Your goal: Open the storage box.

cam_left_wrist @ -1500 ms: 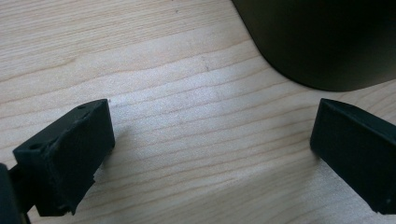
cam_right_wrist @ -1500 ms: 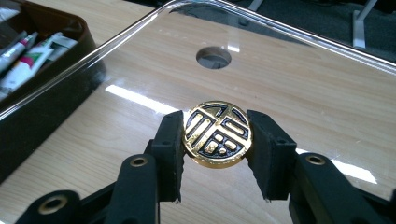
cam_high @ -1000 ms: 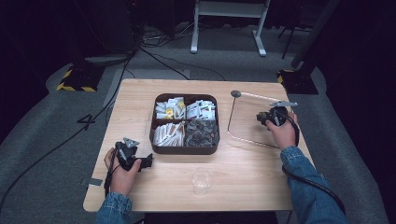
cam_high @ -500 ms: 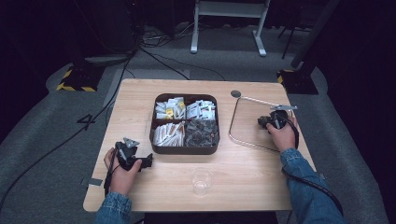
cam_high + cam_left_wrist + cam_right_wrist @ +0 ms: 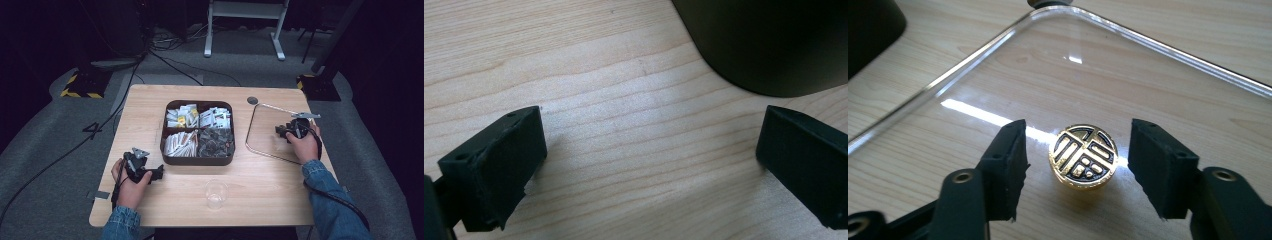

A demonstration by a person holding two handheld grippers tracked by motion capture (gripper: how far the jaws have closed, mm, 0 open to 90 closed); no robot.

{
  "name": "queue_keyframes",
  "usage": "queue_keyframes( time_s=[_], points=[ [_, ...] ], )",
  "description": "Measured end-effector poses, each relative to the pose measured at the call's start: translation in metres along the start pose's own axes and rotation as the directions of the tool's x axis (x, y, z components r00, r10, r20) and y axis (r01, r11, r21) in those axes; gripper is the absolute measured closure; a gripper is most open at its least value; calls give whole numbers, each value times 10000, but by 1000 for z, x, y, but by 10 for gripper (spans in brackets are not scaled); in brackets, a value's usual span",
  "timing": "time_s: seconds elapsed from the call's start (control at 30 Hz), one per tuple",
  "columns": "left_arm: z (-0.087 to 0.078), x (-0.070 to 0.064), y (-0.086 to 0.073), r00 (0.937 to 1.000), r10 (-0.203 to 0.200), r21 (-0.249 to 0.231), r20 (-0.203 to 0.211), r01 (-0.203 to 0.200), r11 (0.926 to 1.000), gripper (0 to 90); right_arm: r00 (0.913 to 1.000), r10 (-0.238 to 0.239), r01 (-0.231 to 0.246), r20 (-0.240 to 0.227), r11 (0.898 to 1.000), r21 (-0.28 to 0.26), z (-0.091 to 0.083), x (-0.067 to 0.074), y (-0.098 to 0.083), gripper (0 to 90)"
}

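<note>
Dark room seen from above, grey floor strewn with cables, pale wooden worktop [image 5: 150, 107] in the middle. At the right tool [image 5: 284, 132]: glass lid [image 5: 260, 125] lying flat beneath and ahead of it, one rounded corner reaching off towards a small dark disc [image 5: 252, 100]. Between the two tools: dark compartment tray [image 5: 197, 159] with packets in its four sections. Near edge, between the forearms: clear glass cup [image 5: 215, 193], upright. Left tool [image 5: 159, 173] resting low on the wood, just short of the tray's near left corner, aimed towards it.

Left gripper view: left tool [image 5: 649, 165] spread wide over bare wood grain, nothing between the jaws, dark tray wall [image 5: 774, 45] just beyond and towards the right jaw.

Right gripper view: right tool [image 5: 1075, 167] with jaws just opened, parted to either side of the gold knob [image 5: 1083, 156], a clear gap at each pad, no pinch. Knob round, standing on the glass lid [image 5: 1098, 75], patterned gold-and-black face turned up, axis upright. Lid's curved edge sweeping beyond the jaws from lower left up to a corner at top, then down to the right; wood showing through the glass, streak of glare just left of the knob.
</note>
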State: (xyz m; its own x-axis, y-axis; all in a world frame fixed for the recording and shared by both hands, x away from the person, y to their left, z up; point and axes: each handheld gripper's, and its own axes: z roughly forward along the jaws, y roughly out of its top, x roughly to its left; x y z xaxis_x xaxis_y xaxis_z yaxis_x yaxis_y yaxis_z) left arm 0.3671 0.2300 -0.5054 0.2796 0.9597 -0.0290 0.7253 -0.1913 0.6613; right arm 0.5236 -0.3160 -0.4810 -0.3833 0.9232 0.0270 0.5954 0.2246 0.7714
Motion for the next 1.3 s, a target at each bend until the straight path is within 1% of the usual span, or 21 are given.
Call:
queue_keyframes(
  time_s=[0.07,0.13,0.2,0.23,0.27,0.3,0.37,0.4,0.43,0.47,0.53,0.57,0.63,0.67,0.73,0.77,0.8,0.9,1.1,1.23,1.3],
  points=[
    [0,0,0,10000,-5,-2,0,5,10000,2,10000,-14,14,-26,9999,-111,-3,0,1,391],
    [0,0,0,10000,-11,-1,-9,11,10000,2,9999,110,-113,-91,9996,-263,-10,2,2,374],
    [0,-1,0,10000,-15,-10,-50,15,10000,5,9993,275,-288,-251,9982,-522,-23,5,2,357],
    [0,-1,0,10000,-26,-26,-70,26,10000,5,9993,275,-288,-251,9982,-522,-23,5,2,357],
    [-1,-2,0,9999,-49,-56,-118,48,10000,16,9987,316,-342,-403,9973,-649,-33,8,-1,356],
    [-1,-2,-1,9999,-34,-42,-95,33,10000,16,9987,316,-342,-403,9973,-649,-33,8,-1,356],
    [-3,-4,-1,10000,-41,-59,-65,40,10000,49,9982,240,-278,-544,9972,-701,-43,12,-4,356],
    [-5,-5,-1,10000,1,-53,9,-1,10000,82,9975,207,-257,-677,9969,-747,-49,15,-6,357],
    [-7,-6,0,10000,84,-46,12,-84,10000,190,9945,308,-390,-999,9959,-814,-62,22,-15,376],
    [-9,-9,0,9998,185,89,28,-185,9998,193,9934,290,-383,-1108,9958,-832,-66,24,-19,383],
    [-10,-10,0,9998,174,116,12,-174,9998,161,9899,196,-303,-1405,9968,-740,-73,32,-29,405],
    [-12,-11,-1,9998,213,97,17,-213,9997,161,9899,196,-303,-1405,9968,-740,-73,32,-29,405],
    [-17,-12,-2,9998,161,31,91,-161,9999,191,9853,-4,-104,-1710,9980,-626,-79,40,-40,422],
    [-19,-12,-3,9998,151,-47,101,-150,9999,193,9832,-456,363,-1767,9978,-555,-82,47,-52,427],
    [-27,-12,-7,9995,-65,-214,300,72,9997,204,9800,-776,708,-1830,9965,-435,-86,52,-60,428],
    [-27,-12,-7,9995,-65,-214,300,72,9997,206,9787,-753,681,-1909,9967,-437,-88,54,-63,428],
    [-28,-12,-8,9990,-134,-226,424,144,9996,208,9777,-744,669,-1962,9968,-444,-90,56,-66,427],
    [-31,-11,-12,9977,-259,-238,627,275,9993,212,9749,-876,804,-2047,9958,-435,-90,60,-74,420],
    [-33,-17,-11,9983,-144,-335,556,163,9993,212,9739,-954,951,-2059,9954,-116,-86,64,-86,415],
    [-34,-23,-9,9977,80,-354,668,-57,9994,215,9706,-1316,1314,-2016,9912,-141,-86,70,-91,411],
    [-35,-25,-8,9975,200,-362,678,-176,9992,224,9690,-1389,1387,-2044,9902,-154,-86,72,-93,406]
  ],
)
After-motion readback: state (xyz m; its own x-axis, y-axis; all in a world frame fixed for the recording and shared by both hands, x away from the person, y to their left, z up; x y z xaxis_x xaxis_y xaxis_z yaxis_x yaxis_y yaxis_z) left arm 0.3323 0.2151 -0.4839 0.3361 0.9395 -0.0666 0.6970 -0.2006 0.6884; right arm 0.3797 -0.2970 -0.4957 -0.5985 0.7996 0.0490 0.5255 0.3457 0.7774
